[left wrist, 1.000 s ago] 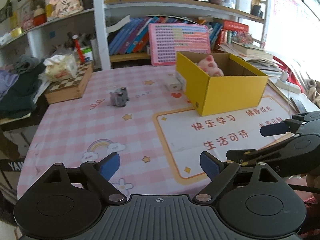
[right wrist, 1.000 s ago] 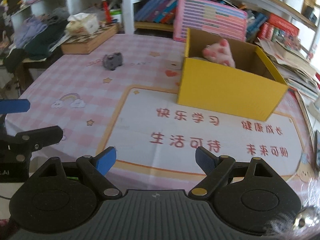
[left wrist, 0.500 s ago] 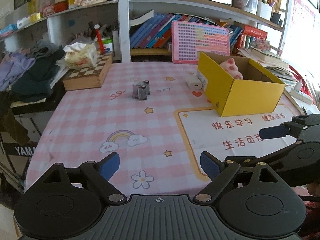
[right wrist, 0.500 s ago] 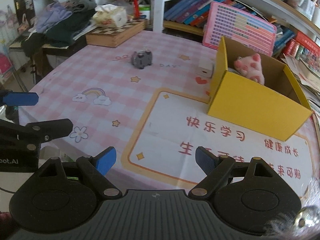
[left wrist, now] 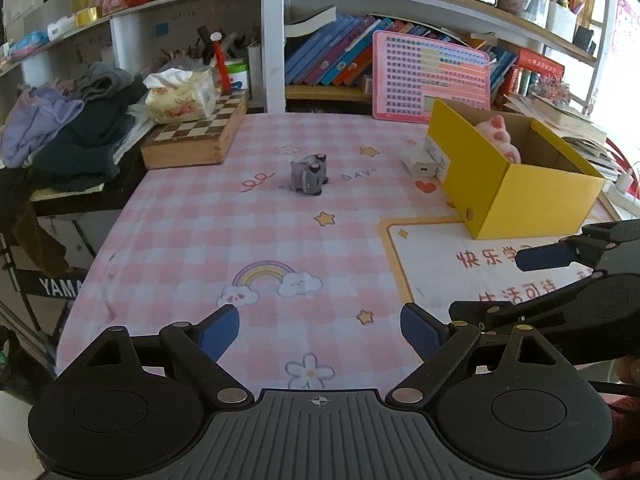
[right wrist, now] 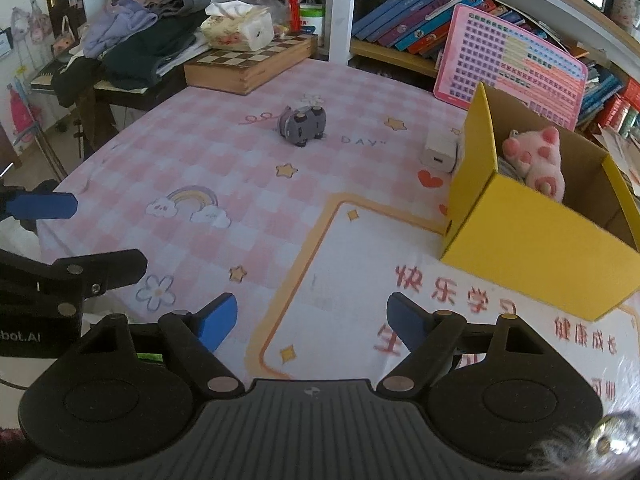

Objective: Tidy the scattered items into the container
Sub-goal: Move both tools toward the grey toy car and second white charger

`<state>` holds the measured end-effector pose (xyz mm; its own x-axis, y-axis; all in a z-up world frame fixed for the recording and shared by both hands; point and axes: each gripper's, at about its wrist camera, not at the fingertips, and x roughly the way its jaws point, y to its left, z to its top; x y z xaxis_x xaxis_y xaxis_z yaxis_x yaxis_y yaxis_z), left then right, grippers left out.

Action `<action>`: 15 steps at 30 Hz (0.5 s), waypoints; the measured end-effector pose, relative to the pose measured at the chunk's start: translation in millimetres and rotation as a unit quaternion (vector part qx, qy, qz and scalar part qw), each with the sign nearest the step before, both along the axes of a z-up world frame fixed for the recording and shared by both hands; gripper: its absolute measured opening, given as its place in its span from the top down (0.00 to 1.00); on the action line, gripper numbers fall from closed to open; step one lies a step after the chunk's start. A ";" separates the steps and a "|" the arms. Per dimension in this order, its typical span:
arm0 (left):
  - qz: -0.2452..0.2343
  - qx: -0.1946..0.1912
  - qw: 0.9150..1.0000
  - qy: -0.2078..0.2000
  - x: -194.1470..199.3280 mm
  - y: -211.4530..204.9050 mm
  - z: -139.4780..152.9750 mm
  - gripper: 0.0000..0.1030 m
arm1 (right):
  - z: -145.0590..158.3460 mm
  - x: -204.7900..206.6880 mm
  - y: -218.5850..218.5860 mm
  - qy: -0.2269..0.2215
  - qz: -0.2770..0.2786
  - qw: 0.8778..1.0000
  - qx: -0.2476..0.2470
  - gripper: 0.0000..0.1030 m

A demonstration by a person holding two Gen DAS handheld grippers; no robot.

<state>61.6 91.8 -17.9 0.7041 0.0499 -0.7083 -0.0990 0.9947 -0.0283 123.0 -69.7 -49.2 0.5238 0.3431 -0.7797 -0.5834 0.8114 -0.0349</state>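
A small grey toy car (left wrist: 309, 173) (right wrist: 302, 124) lies on its side far out on the pink checked tablecloth. To its right a white charger block (left wrist: 420, 163) (right wrist: 439, 153) rests against the yellow cardboard box (left wrist: 516, 196) (right wrist: 532, 256). A pink plush toy (left wrist: 500, 136) (right wrist: 536, 164) sits inside the box. My left gripper (left wrist: 320, 330) hangs open over the near edge of the table, nothing between its blue pads. My right gripper (right wrist: 312, 324) is also empty, its jaws closing a little, well short of the car.
A wooden chessboard box (left wrist: 192, 138) with a tissue pack (left wrist: 180, 96) stands at the far left corner. A clothes pile (left wrist: 68, 128) lies left of the table. A pink chart board (left wrist: 430, 76) and bookshelves back the table.
Both views have swung left and pulled back, so the box has slid to the right and the grey car sits nearer the centre. Both grippers stay empty.
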 end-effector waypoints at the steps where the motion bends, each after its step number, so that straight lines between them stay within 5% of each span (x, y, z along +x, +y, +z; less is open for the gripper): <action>1: 0.002 -0.001 1.000 0.000 3.6 1.2 -0.6 0.13 | -0.1 3.9 1.8 -0.001 0.001 1.000 -0.001 0.20; 15: 0.002 0.013 1.000 0.002 68.2 10.3 -11.0 0.13 | 7.1 89.9 12.6 -0.031 -0.042 0.998 0.019 0.20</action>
